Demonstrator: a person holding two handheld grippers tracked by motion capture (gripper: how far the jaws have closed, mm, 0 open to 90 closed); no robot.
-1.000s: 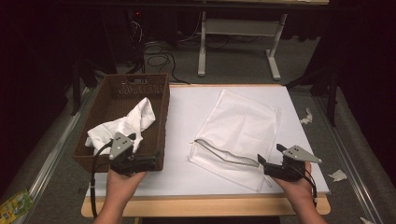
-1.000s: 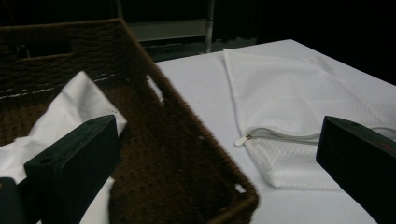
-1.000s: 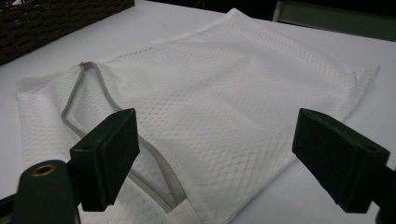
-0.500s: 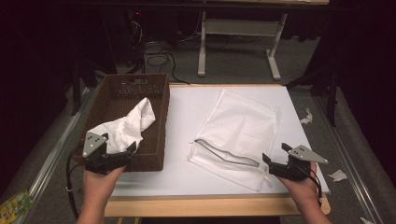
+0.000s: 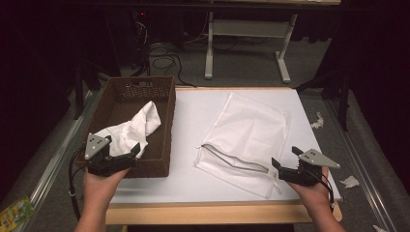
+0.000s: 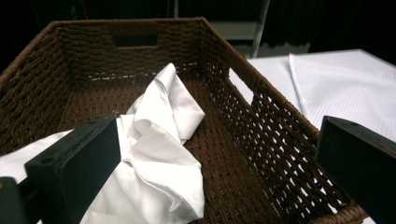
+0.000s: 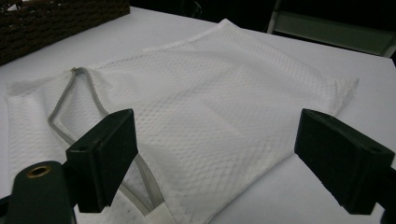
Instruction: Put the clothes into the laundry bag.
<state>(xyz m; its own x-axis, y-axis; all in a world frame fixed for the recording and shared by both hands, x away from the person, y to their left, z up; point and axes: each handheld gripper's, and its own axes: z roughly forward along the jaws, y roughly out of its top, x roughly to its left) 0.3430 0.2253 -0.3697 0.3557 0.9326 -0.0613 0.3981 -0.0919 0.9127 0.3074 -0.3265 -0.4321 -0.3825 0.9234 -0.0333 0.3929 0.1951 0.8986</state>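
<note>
A crumpled white cloth [image 5: 129, 131] lies in the dark brown woven rectangular basket [image 5: 164, 121] on the left of the white desk [image 5: 193, 121], its long axis running from the basket's near left corner toward its far right wall. The left tongs [image 5: 123, 150] hover open over the basket's near end, nothing between the jaws. The right tongs [image 5: 285, 157] stand open at the near right corner of the flat white mesh zip bag [image 5: 251, 130], whose grey zipper [image 5: 232, 159] faces the near edge.

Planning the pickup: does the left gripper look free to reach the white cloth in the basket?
Probably yes. The left gripper is open at the basket's near end, and the white cloth lies uncovered right ahead.
</note>
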